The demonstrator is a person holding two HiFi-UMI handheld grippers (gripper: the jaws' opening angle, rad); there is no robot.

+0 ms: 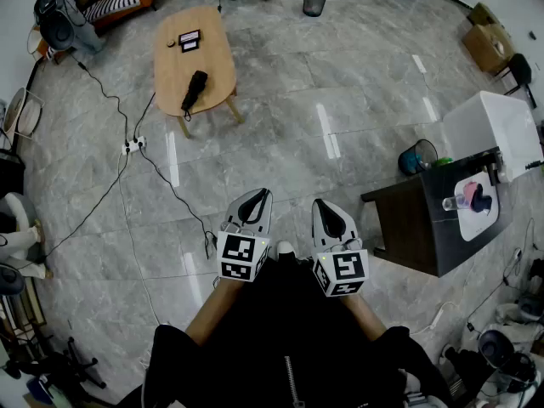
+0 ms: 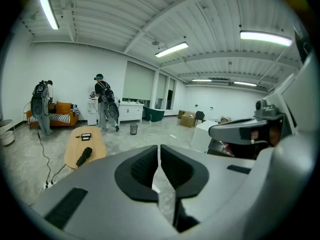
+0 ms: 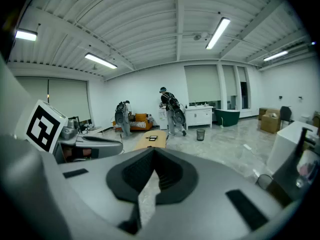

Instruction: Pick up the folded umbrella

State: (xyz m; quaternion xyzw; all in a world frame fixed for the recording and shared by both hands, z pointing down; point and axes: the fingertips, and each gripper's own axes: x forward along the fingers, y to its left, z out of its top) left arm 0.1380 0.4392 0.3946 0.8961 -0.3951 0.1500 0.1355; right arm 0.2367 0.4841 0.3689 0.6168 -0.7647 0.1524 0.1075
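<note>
The folded black umbrella (image 1: 195,90) lies on a light wooden oval table (image 1: 212,58) far ahead, near the table's front edge. It also shows small at the left in the left gripper view, the umbrella (image 2: 84,156) on the table (image 2: 96,143). Both grippers are held close to my body, well short of the table. My left gripper (image 1: 257,198) is shut with nothing in it. Beside it, my right gripper (image 1: 327,206) is shut and empty too. In the right gripper view only the table (image 3: 151,139) shows, not the umbrella.
A small dark device (image 1: 189,40) lies on the table's far part. Cables and a power strip (image 1: 133,146) run across the floor at left. A dark side table (image 1: 425,219) and white box (image 1: 497,130) stand right. A bin (image 1: 314,1) and two people (image 2: 106,105) are at the far end.
</note>
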